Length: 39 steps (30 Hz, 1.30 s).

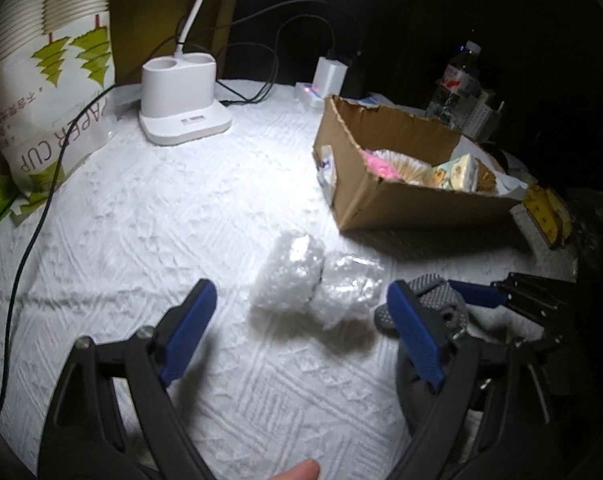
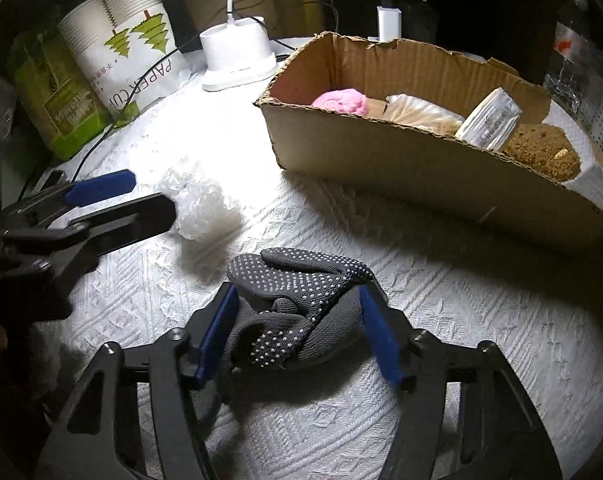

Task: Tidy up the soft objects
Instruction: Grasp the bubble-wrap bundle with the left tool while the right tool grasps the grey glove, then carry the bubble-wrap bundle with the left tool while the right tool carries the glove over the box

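text: "PAPER CUP" | on: paper cup sleeve bag (image 2: 141, 76) | other print: illegible

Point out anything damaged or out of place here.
The cardboard box has ragged, torn top edges and one end ripped open. The grey glove and bubble wrap lie outside it on the white cloth.

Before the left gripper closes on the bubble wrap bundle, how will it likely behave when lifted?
The bubble wrap bundle looks crumpled and airy, so probably very light and squashy. Its loose, glossy folds may slip or unroll from the left gripper, whose jaws stand open.
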Each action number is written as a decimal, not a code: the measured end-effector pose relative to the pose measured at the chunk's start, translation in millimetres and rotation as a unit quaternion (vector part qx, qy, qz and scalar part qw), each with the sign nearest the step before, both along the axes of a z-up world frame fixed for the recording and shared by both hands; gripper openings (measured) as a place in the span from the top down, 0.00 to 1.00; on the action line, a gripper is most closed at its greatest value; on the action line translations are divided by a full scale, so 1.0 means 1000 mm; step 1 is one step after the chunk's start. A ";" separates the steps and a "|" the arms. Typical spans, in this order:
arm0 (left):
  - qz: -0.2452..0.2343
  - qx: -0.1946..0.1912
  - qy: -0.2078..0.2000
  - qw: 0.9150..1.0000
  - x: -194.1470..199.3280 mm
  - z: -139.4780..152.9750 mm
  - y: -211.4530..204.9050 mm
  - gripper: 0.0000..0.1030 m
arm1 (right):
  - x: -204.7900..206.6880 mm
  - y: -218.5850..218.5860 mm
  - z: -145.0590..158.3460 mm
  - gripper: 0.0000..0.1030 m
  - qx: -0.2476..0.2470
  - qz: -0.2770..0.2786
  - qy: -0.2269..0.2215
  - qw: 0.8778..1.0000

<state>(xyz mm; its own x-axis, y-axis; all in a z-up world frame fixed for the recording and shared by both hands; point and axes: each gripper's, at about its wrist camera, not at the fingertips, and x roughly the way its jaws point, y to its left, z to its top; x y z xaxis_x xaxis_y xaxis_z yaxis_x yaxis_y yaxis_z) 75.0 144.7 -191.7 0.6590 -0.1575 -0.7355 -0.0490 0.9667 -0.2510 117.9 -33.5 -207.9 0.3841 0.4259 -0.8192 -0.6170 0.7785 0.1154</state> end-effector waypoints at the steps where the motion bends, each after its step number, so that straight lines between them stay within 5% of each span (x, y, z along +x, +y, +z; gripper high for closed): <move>1: 0.000 0.001 0.003 1.000 0.002 -0.001 0.000 0.14 | 0.001 -0.001 0.000 0.57 0.002 0.000 0.001 1.000; 5: -0.007 0.010 0.017 1.000 0.011 -0.007 -0.006 0.14 | 0.006 -0.013 0.003 0.81 0.019 -0.009 0.007 1.000; 17: -0.025 0.025 0.029 0.999 0.028 -0.017 -0.023 0.16 | 0.011 -0.051 0.029 0.81 0.047 -0.027 -0.016 0.998; 20: -0.036 0.031 0.033 0.998 0.030 -0.018 -0.030 0.38 | 0.014 -0.061 0.033 0.81 0.053 -0.033 -0.020 0.998; 25: -0.045 0.042 0.029 0.998 0.028 -0.015 -0.040 0.47 | 0.016 -0.077 0.039 0.81 0.063 -0.042 -0.026 0.997; 39: -0.045 0.043 -0.014 0.998 0.011 0.034 -0.063 0.48 | 0.015 -0.114 0.071 0.81 0.093 -0.051 -0.062 0.992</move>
<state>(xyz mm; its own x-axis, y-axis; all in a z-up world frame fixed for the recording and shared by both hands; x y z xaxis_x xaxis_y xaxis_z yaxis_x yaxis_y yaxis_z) 86.4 81.9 -157.9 0.6652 -0.1545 -0.7305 0.0450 0.9849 -0.1673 132.9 -147.2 -136.9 0.5262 0.5195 -0.6732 -0.5553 0.8095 0.1907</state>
